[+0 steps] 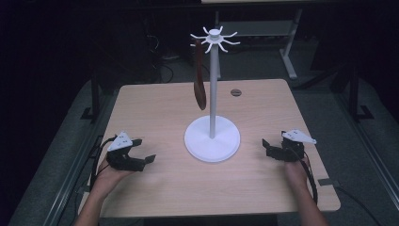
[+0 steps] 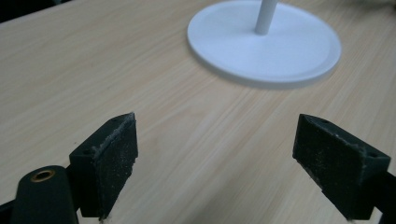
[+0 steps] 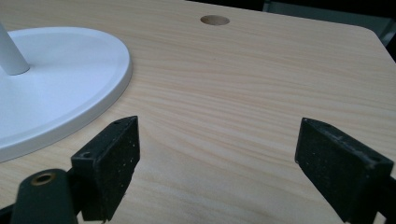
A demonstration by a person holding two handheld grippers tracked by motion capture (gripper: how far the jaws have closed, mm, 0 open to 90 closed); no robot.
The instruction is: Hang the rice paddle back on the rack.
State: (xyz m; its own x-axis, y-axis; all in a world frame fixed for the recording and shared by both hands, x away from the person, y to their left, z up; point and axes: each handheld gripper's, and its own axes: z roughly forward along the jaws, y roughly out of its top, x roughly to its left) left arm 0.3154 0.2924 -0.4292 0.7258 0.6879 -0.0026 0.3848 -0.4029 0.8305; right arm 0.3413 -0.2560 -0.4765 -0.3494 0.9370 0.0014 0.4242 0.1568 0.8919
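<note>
Resting on pale wood table (image 1: 155,108), left gripper (image 1: 143,150) and right gripper (image 1: 267,147) gape; dark room.

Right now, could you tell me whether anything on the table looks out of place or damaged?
Nothing stands out. The white stand sits upright, a dark spoon hangs from one hook, and both claws, left and right, are open and empty.

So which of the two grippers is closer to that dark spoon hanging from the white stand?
Left. The left gripper sits on the table on the same side of the stand as the hanging spoon. The right gripper is across the stand's base, farther off.
</note>
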